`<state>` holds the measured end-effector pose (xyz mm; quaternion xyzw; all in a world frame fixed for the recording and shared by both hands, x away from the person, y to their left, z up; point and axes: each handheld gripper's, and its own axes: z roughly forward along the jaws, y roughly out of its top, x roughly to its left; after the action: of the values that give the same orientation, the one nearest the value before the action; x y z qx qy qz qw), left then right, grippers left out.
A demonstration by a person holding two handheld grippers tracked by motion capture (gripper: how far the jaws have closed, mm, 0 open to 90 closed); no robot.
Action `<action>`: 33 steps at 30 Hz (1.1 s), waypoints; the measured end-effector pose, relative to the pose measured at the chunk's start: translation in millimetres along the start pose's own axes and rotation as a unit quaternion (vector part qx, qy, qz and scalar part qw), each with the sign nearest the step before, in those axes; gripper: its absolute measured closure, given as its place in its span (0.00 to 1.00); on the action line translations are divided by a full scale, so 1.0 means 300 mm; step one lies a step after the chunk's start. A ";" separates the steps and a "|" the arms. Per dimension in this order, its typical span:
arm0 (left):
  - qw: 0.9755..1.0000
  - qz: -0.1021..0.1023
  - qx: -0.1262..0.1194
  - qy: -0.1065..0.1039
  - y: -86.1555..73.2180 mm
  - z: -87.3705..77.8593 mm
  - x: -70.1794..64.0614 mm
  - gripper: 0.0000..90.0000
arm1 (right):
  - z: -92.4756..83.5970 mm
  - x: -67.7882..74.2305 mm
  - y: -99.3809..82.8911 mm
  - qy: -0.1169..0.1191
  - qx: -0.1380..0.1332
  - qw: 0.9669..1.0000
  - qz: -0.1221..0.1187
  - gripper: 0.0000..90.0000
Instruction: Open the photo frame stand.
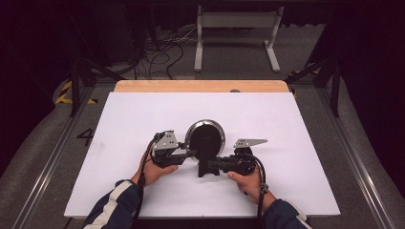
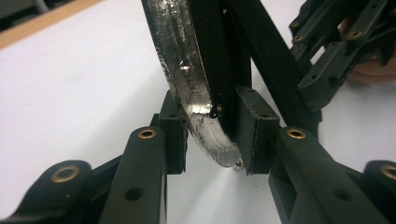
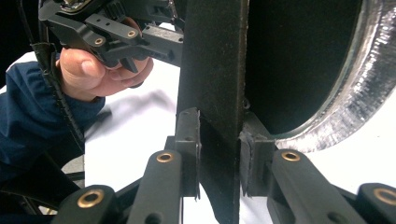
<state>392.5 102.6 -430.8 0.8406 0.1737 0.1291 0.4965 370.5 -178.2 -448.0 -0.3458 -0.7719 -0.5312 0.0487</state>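
On the white table (image 1: 143,191) — left gripper (image 1: 190,153) clamped on mirror rim (image 2: 187,88), right gripper (image 1: 213,165) clamped on its stand (image 3: 215,93).

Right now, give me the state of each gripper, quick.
Left gripper: jaws shut on the round mirror's silver rim.
Right gripper: jaws shut on the mirror's black stand.

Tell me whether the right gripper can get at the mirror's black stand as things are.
Yes, apparently: the right gripper already has the black stand between its pads, while the left gripper sits on the mirror's silver rim, clear of it.
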 end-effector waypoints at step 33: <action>0.997 0.029 0.044 0.059 -0.044 0.094 -0.018 0.71 | 0.015 0.018 -0.017 -0.035 0.033 0.998 -0.042 0.80</action>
<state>396.5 83.9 -456.1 0.8574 0.1839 0.1854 0.4435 364.8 -172.8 -451.5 -0.3299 -0.8038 -0.4950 0.0108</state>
